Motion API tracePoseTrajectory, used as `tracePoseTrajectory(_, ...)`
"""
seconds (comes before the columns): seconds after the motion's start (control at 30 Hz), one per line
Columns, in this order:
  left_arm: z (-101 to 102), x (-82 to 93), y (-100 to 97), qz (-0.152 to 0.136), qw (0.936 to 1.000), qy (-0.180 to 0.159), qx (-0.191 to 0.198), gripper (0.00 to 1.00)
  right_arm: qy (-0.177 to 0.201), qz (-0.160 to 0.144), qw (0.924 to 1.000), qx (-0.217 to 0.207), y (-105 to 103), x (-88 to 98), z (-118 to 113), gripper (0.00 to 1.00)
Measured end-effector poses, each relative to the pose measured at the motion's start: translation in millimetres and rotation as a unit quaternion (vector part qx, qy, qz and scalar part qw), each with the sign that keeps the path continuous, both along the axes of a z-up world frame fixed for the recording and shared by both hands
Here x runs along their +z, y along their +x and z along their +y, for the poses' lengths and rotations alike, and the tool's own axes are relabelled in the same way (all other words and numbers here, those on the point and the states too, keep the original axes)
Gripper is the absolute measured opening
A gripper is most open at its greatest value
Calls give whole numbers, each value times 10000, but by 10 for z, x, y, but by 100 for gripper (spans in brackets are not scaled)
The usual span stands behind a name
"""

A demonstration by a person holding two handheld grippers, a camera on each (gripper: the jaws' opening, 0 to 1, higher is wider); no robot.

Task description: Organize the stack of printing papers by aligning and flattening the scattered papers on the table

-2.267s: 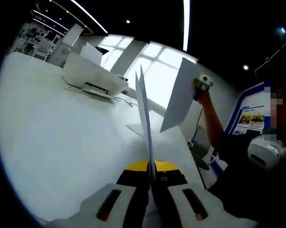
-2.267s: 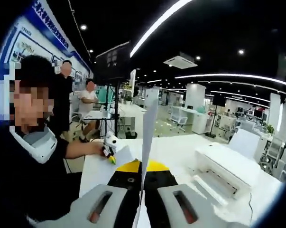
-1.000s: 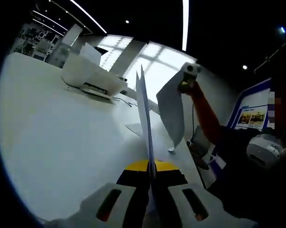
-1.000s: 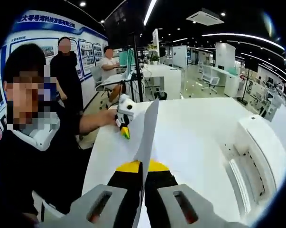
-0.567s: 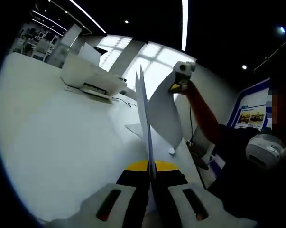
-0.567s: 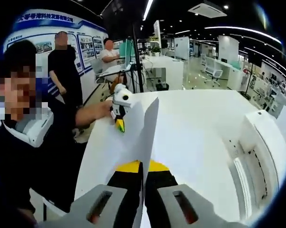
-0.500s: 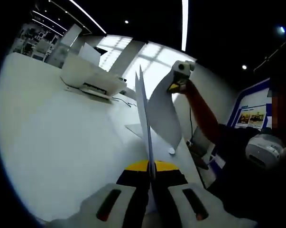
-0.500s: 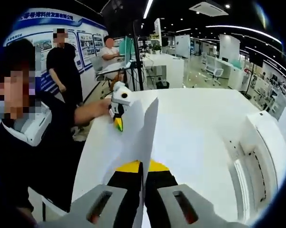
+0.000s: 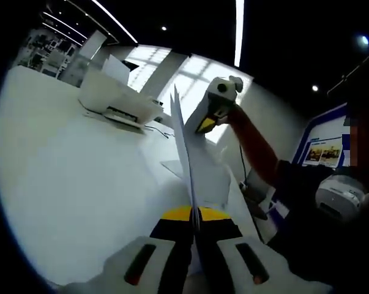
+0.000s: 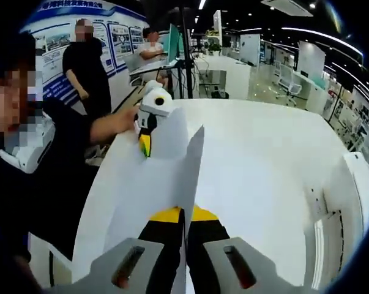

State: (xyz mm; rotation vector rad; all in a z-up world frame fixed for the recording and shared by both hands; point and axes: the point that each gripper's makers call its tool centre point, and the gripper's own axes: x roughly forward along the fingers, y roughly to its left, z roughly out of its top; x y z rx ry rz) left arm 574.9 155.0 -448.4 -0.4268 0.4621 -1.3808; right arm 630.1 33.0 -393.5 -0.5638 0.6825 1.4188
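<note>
I see the paper sheets (image 9: 183, 147) standing on edge above the white bench (image 9: 74, 177), pinched between the jaws of my left tool (image 9: 194, 228). In the right gripper view my right tool (image 10: 184, 222) is clamped on a sheet (image 10: 190, 171) too, with the left tool just beyond it. A white printer (image 9: 114, 97) sits well behind on the bench.

The left gripper view looks low along its jaws across the white desk (image 9: 68, 171) toward a printer (image 9: 114, 98) and bright windows. The right gripper view faces back, close over the same desk, toward the person (image 10: 25, 171) and an open office. Each view catches the opposite gripper.
</note>
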Motion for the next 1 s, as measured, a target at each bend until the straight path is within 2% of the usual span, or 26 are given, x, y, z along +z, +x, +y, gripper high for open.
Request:
tracePoseTrajectory(0.23,10,30,3,72,9999,-92,-29,7,70,-446,9990,25,121,32,70,0)
tracePoseTrajectory(0.43,6,42,-9,85,9999,-123,-47,7,38,-802,9966,160,97,75,160,0)
tracePoseTrajectory(0.57,8,44,-2,113,9998,-140,-35,8,-10,-836,9963,211,-19,49,209,0)
tracePoseTrajectory(0.83,18,55,23,116,9998,-181,22,9,-189,-833,9959,287,-89,-36,221,0)
tracePoseTrajectory(1.0,20,54,33,86,9998,-176,37,10,-197,-630,9976,195,-120,-82,226,0)
